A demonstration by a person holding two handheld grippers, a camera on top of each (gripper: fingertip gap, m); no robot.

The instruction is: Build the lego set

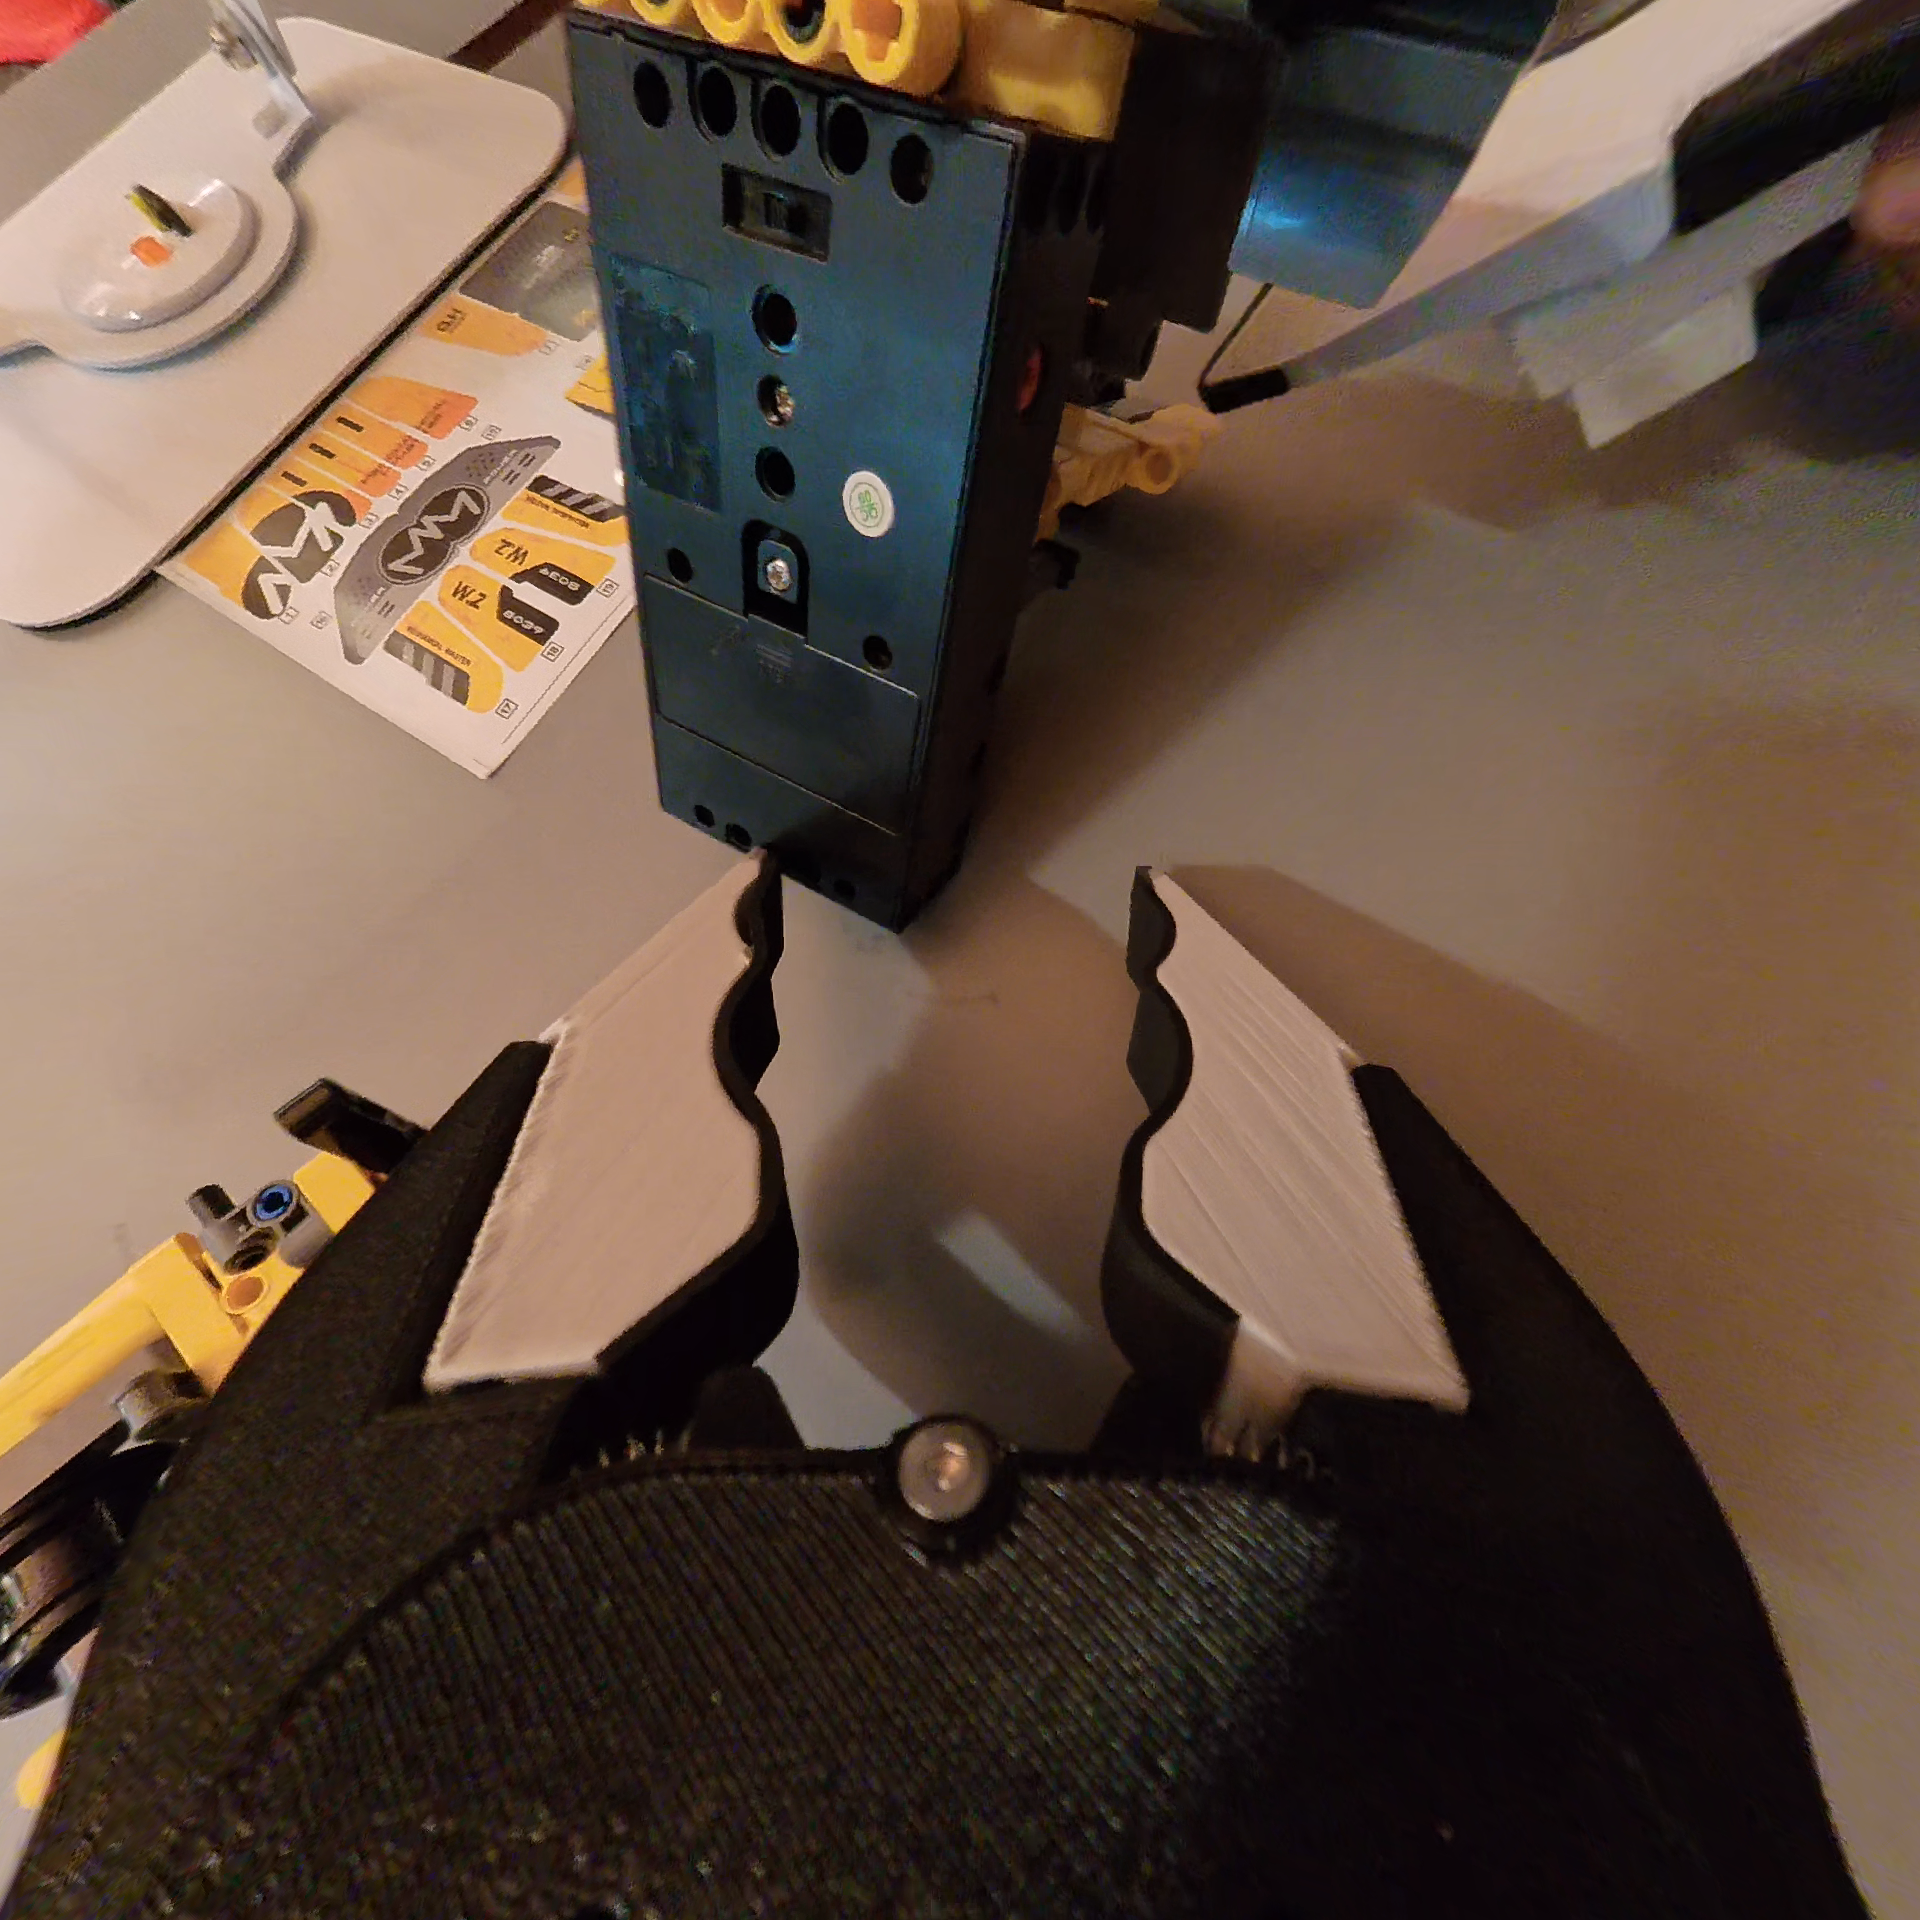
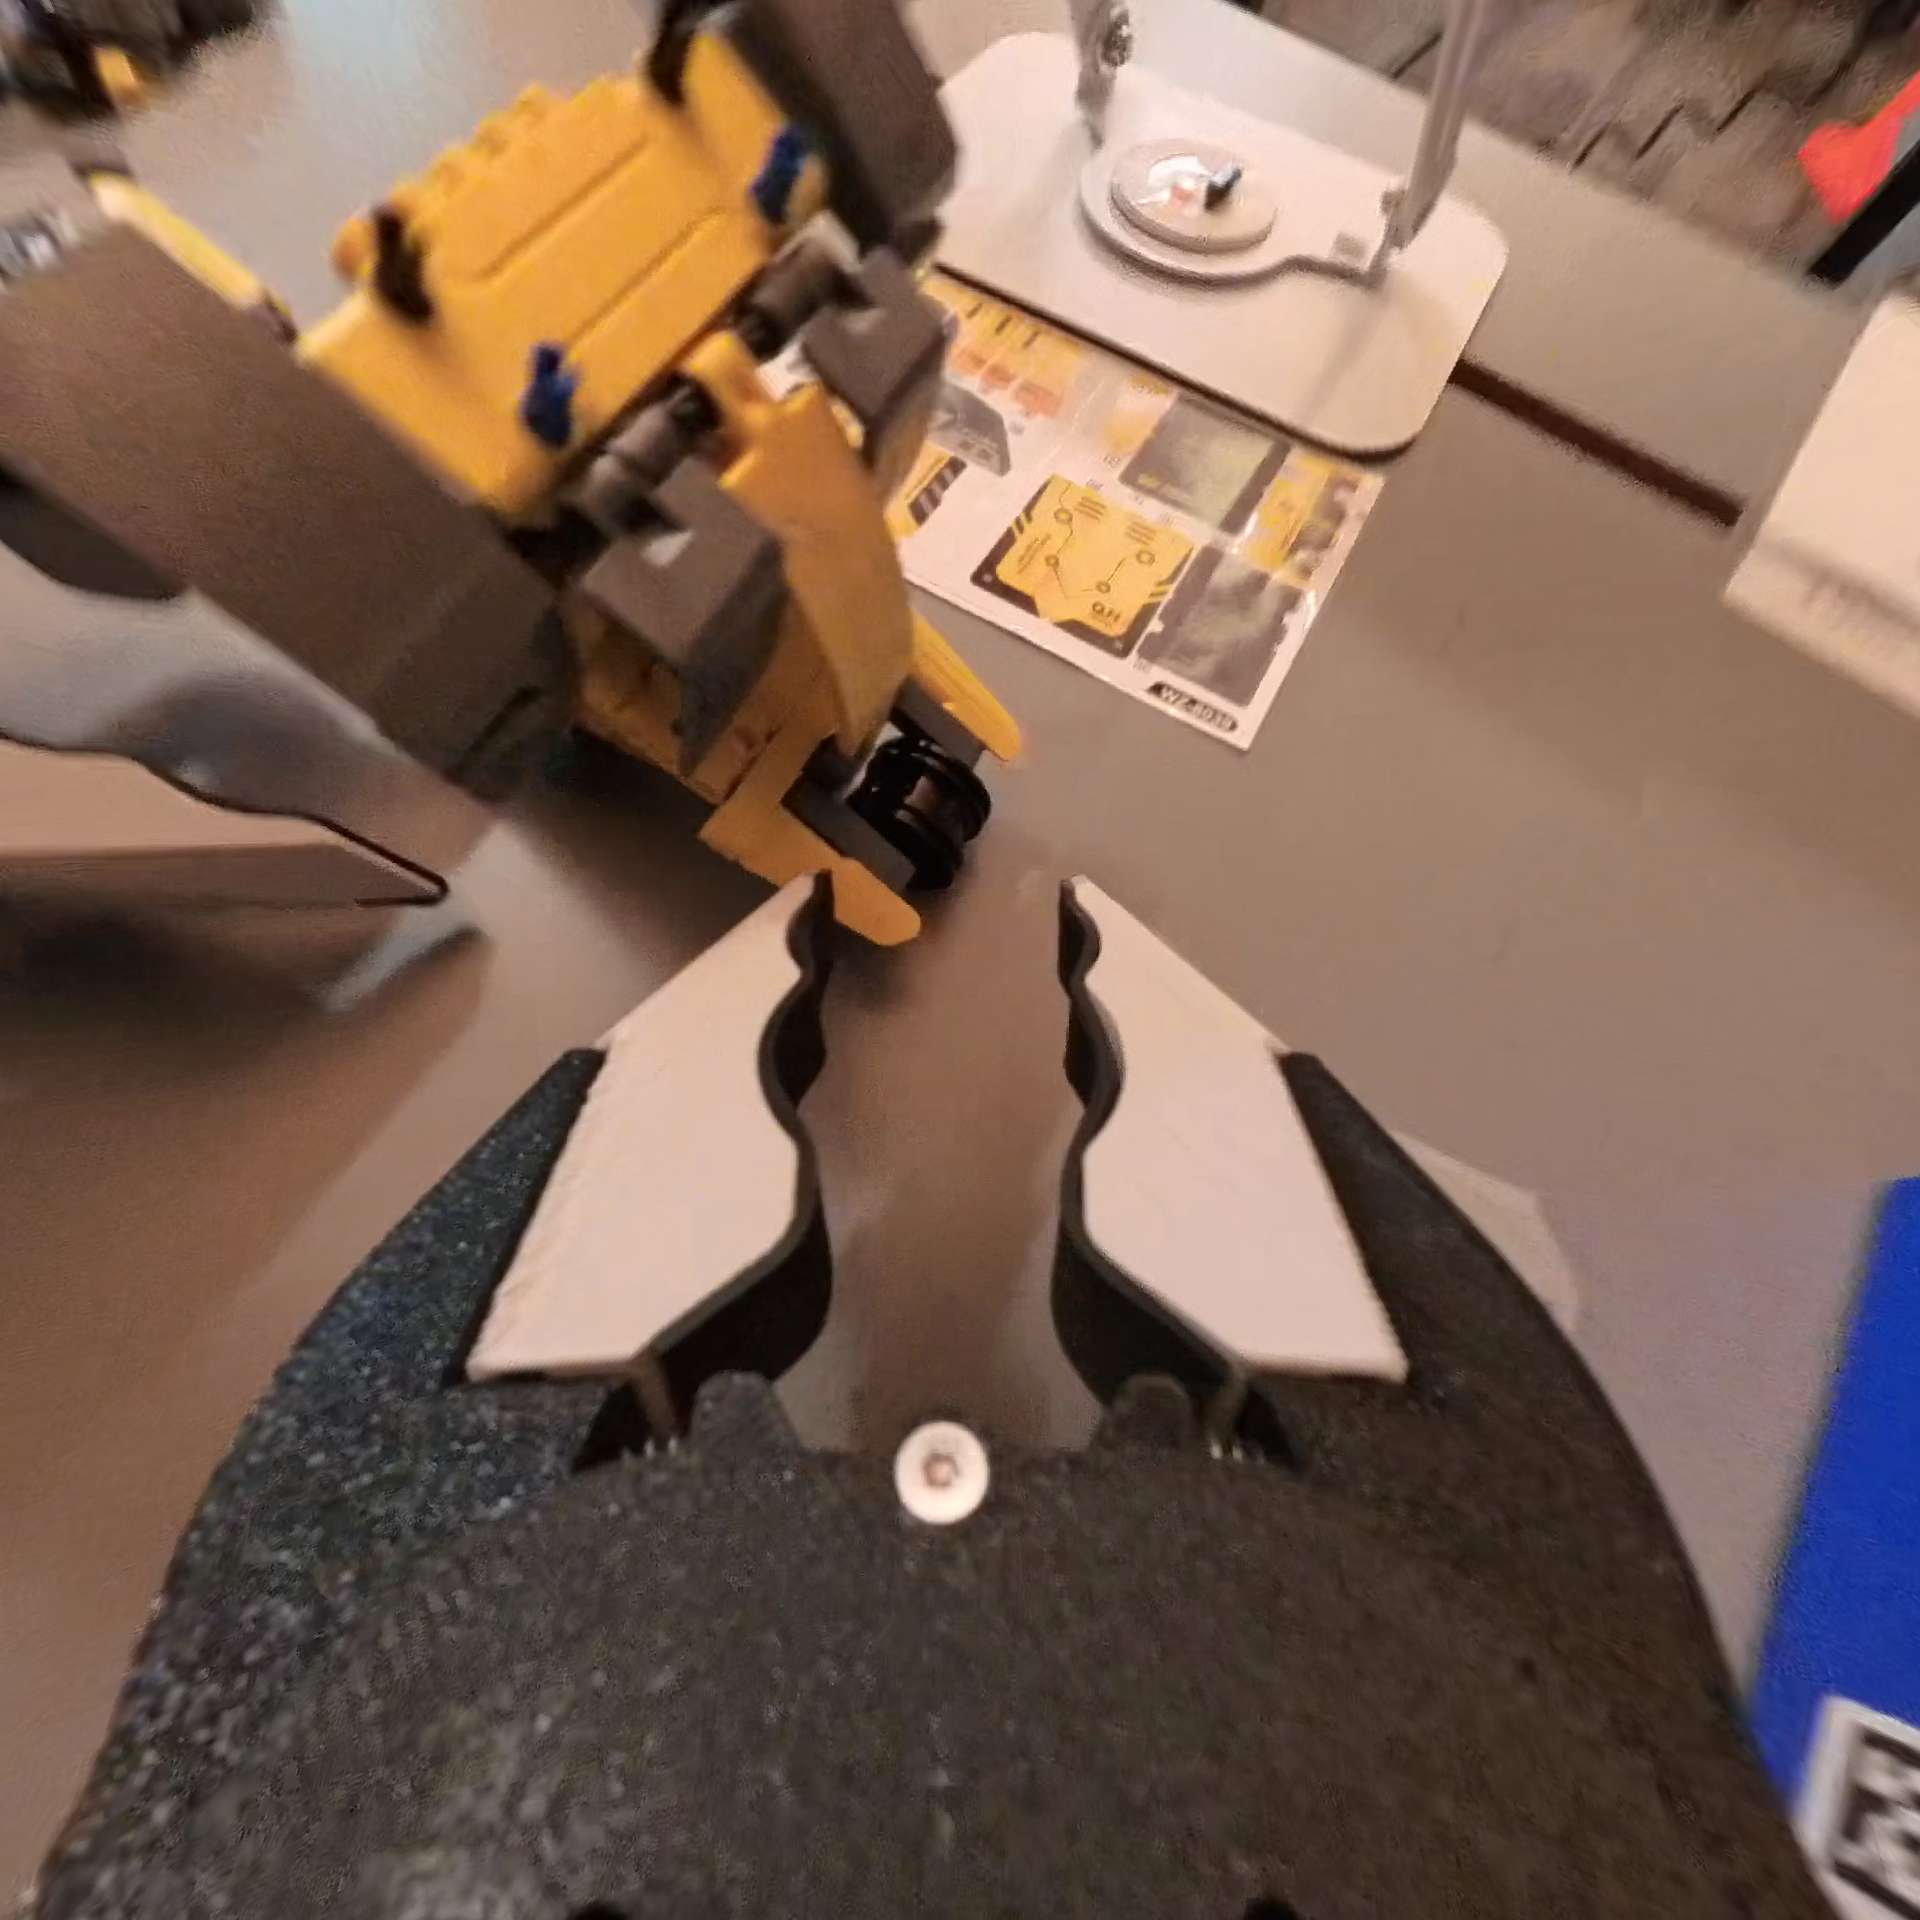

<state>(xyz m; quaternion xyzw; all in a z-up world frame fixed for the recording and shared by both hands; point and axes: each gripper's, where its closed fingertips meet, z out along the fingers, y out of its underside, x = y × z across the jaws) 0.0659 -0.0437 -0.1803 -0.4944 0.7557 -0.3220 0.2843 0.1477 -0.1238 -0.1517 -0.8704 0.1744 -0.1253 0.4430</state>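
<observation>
A yellow and grey brick model (image 2: 623,436) with a black spring (image 2: 925,800) at its near end rests on the grey table (image 2: 1455,935). Its black battery box (image 1: 810,499) faces the left wrist view, standing on end with yellow bricks on top. My left gripper (image 1: 956,894) is open and empty, and its left fingertip (image 1: 753,904) is at the box's lower corner. My right gripper (image 2: 945,894) is open and empty, and its left fingertip (image 2: 805,914) is beside a yellow tab of the model. The right gripper also shows, blurred, in the left wrist view (image 1: 1558,229).
A yellow and black sticker sheet (image 1: 416,540) (image 2: 1143,540) lies beyond the model, partly under a grey stand base (image 1: 260,260) (image 2: 1299,260). A separate yellow brick assembly (image 1: 156,1309) lies at my left. A blue card (image 2: 1849,1507) and a white box (image 2: 1849,520) sit at my right.
</observation>
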